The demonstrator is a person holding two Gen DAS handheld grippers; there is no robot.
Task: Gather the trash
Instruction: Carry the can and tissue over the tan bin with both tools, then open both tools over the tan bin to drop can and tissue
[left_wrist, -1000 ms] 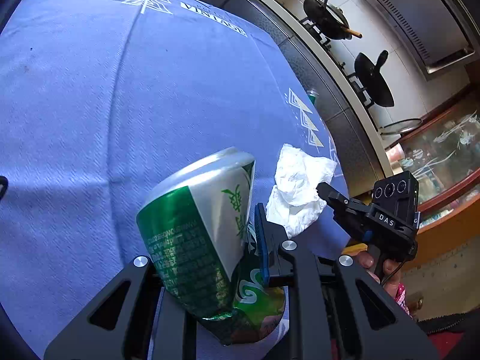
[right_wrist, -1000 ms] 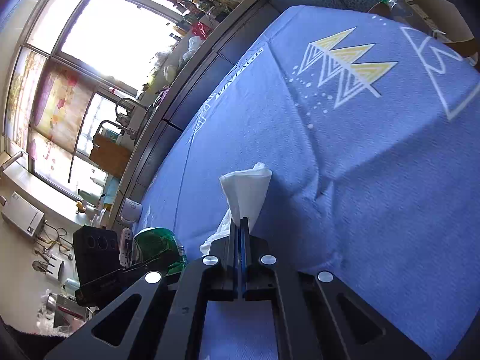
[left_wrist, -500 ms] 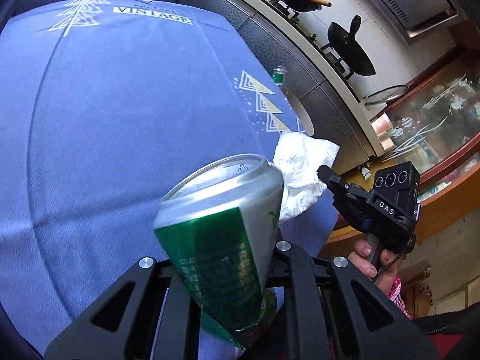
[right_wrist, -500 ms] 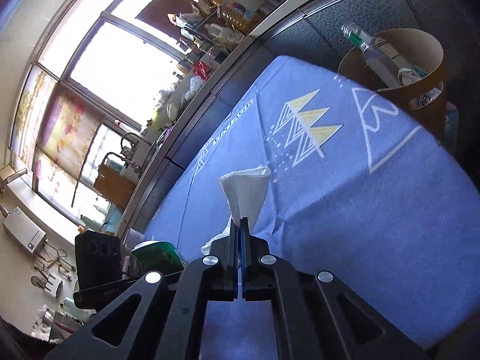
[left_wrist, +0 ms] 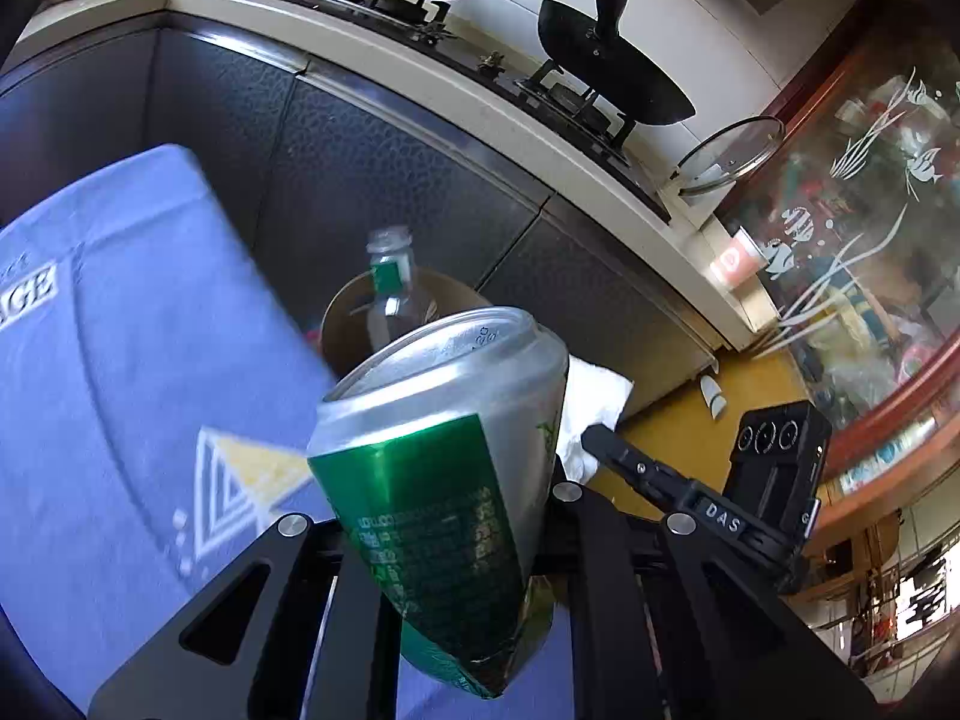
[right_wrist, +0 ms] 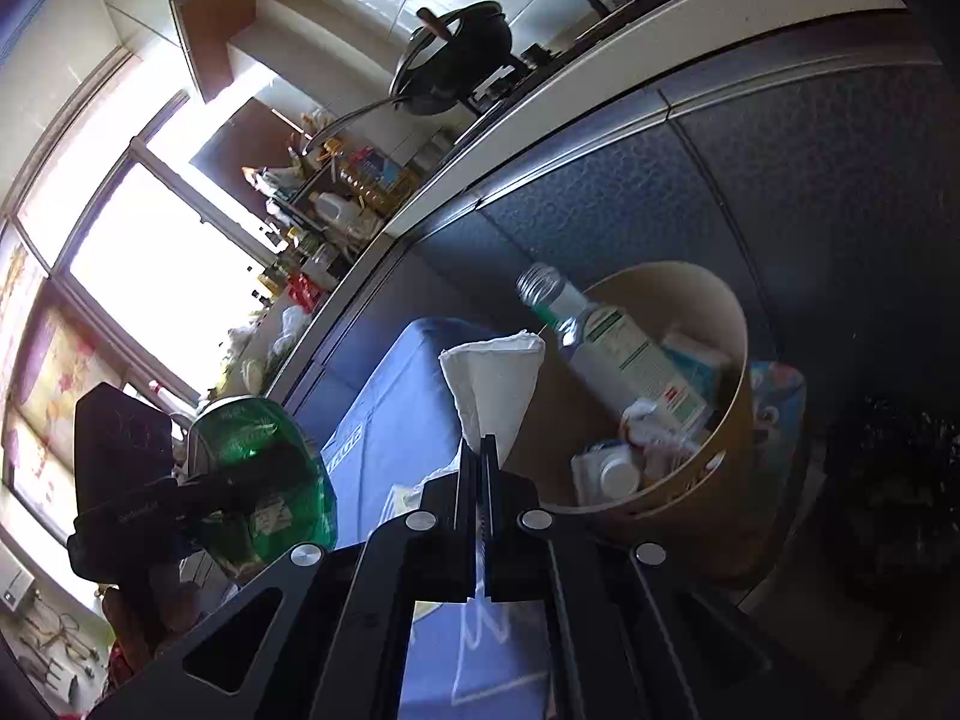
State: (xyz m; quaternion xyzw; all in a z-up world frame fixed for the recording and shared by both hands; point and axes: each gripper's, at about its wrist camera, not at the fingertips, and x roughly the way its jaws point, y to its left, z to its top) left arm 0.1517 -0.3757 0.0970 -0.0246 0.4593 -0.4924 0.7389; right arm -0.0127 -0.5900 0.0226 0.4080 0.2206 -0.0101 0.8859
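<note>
A: Left wrist view first?
B: Left gripper (left_wrist: 480,540) is clamped on a dented green can (left_wrist: 444,480), held over the edge of the blue tablecloth (left_wrist: 120,390), near the bin (left_wrist: 360,312).
A: Right wrist view?
B: Right gripper (right_wrist: 483,456) pinches a white tissue (right_wrist: 495,384), jaws together, beside the brown bin (right_wrist: 714,498) holding a bottle (right_wrist: 606,348).

Glossy metal can (left_wrist: 444,480) — soft crumpled paper tissue (right_wrist: 492,384).

Both grippers are matte black: the left gripper (left_wrist: 456,546) shows round silver screws; the right gripper (left_wrist: 606,447) bears white "DAS" lettering at 4 o'clock.
</note>
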